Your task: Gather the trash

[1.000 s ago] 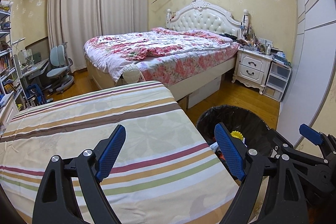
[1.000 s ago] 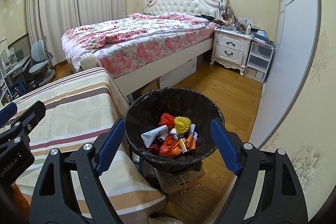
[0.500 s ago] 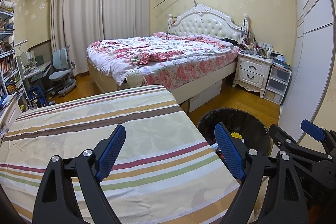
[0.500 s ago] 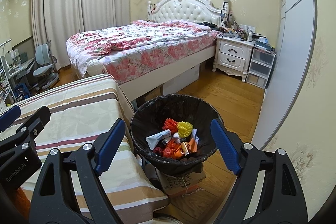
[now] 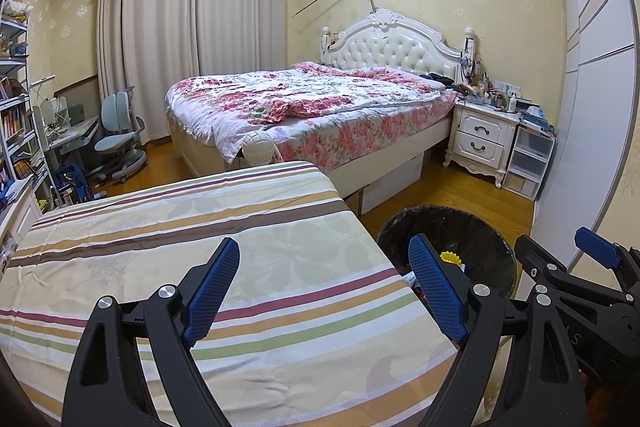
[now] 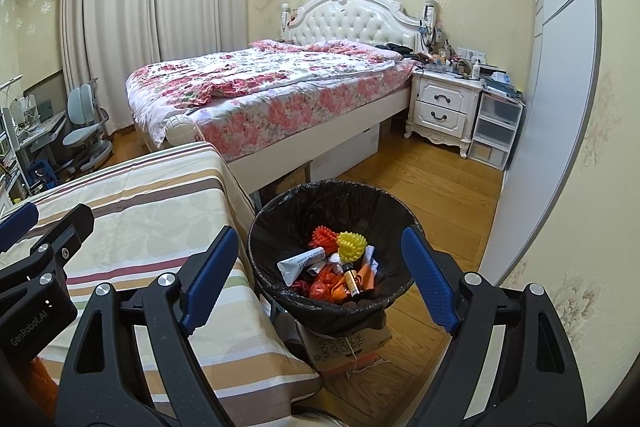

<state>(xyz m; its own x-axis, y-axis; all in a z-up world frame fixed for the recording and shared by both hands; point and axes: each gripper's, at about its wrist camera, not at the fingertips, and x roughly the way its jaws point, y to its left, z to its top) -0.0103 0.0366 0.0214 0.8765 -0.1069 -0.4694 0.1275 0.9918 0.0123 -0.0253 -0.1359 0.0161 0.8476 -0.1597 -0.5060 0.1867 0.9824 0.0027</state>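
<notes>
Both claws apart, empty: left gripper [image 5: 324,287], right gripper [image 6: 316,275]. Trash [image 6: 336,267] sits in the bin [image 6: 280,227], lower centre of right view. Risk: bin perched on a box [image 6: 348,343]; a nudge could tip it.

"GenRobot.AI" on left tool [image 6: 24,331]

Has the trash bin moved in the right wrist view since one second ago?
No. The trash bin still stands beside the striped bed; only the camera shifted.
</notes>
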